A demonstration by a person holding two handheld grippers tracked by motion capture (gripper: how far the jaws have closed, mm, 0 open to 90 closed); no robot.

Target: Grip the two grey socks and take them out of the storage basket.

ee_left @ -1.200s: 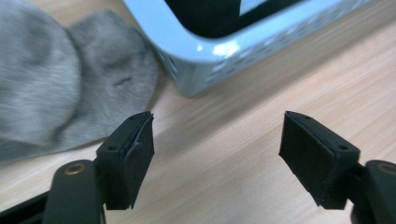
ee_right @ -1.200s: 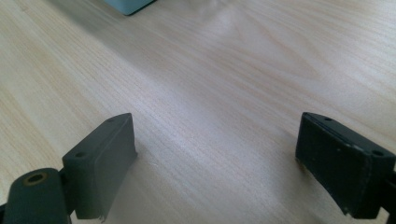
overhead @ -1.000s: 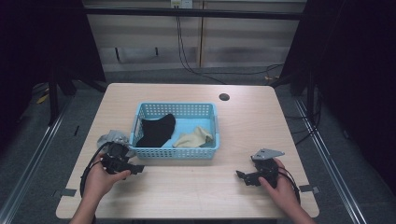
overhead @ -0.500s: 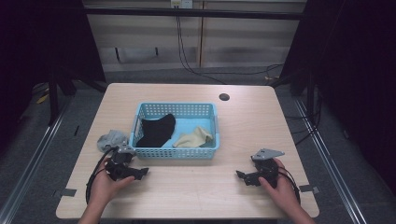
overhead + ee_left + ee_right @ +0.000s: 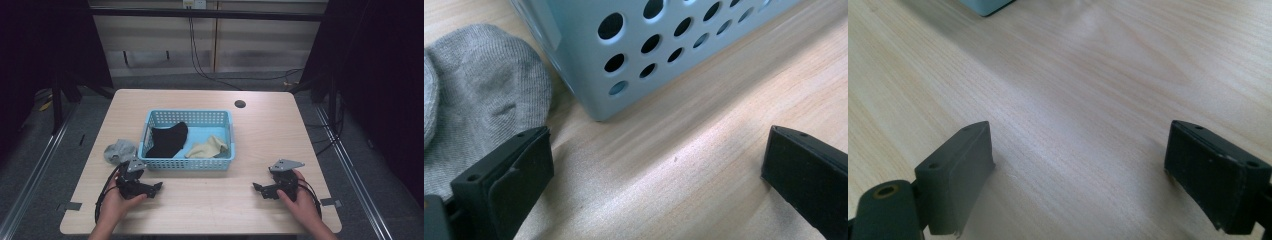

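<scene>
The desk (image 5: pixel 210 200) is pale wood, and near its middle sits a light-blue perforated basket (image 5: pixel 189 163) with a black sock (image 5: pixel 167 140) and a cream sock (image 5: pixel 206 148) lying side by side inside it. Outside the basket, just beside its near-left corner, a grey sock (image 5: pixel 119 150) lies crumpled on the desk — from how the others are stowed, this looks like the one left to put away.

The left claw (image 5: pixel 157 187) rests low on the desk in front of the basket with its jaws wide apart and nothing between them; in the left gripper view the grey sock (image 5: pixel 479 105) lies against and partly behind the left jaw, with the basket's corner (image 5: pixel 599 107) close ahead. The right claw (image 5: pixel 256 187) sits well apart on the right side of the desk, jaws likewise spread over bare wood.

The likely trouble: the sock lies off to the side of the left claw, not between the jaws, so closing from here would catch nothing or only a thin edge that slips free on the lift. Swinging toward it could also knock the basket's corner and shove it — the sock touches, or nearly touches, that wall.

The sock is soft ribbed knit, mid-grey, bunched in loose folds with a rounded end showing.
</scene>
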